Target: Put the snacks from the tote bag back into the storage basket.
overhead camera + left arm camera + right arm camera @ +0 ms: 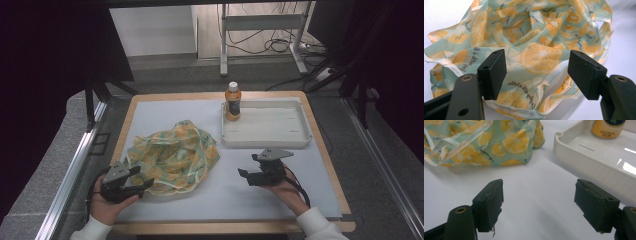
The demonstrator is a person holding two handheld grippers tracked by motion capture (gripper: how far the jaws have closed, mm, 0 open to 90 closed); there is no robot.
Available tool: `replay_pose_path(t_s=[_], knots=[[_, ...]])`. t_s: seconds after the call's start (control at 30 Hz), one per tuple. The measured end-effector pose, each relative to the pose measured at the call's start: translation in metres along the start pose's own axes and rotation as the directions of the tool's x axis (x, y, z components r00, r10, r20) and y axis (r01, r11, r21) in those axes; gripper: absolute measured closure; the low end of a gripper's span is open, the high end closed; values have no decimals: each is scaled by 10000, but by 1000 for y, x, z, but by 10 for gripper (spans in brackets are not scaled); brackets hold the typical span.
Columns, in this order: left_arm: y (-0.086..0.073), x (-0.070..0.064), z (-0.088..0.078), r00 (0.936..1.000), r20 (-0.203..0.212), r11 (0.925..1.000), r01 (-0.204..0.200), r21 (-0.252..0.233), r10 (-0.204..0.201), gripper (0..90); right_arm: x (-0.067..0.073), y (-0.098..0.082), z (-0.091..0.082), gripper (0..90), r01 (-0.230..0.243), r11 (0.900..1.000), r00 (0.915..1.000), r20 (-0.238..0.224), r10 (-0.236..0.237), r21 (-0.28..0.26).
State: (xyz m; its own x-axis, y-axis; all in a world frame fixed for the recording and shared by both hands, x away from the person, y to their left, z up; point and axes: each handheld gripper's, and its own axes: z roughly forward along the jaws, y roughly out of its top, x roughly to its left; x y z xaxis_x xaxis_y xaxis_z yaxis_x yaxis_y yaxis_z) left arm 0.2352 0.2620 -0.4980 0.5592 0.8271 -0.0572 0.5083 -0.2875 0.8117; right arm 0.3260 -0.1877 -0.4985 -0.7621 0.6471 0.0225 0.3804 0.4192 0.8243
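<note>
Starting at the left, we find our left hand-held gripper (145, 184) resting at the near-left edge of the crumpled scarf (174, 156). Its jaws stand wide apart, with the scarf's near hem lying between them, and the pads do not yet press on it. We judge that the work on the cloth has barely begun: the scarf is an unsorted heap on the left half of the tabletop (250, 200), neither spread nor folded, so everything from taking hold of it onward is left to do.

The scarf's print shows orange and lemon slices on pale green, with looping script among them; we can make out something like "a little" and "with a better", but not a full line.

Further right, our right hand-held gripper (243, 175) hovers over bare tabletop, well apart from the scarf, its jaws wide open with nothing between them.

At the far right, a white tray (300, 140) holds an orange-labelled bottle (232, 102) upright in its far-left corner; the label's print is too small to read.
</note>
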Motion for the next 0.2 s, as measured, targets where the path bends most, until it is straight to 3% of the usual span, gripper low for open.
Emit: replay_pose_path(t_s=[0.2], knots=[[1,1,1,10000,49,10000,29,-19,-29,319,1,-1,0,228,188,9998,9998,88,-189,68]])
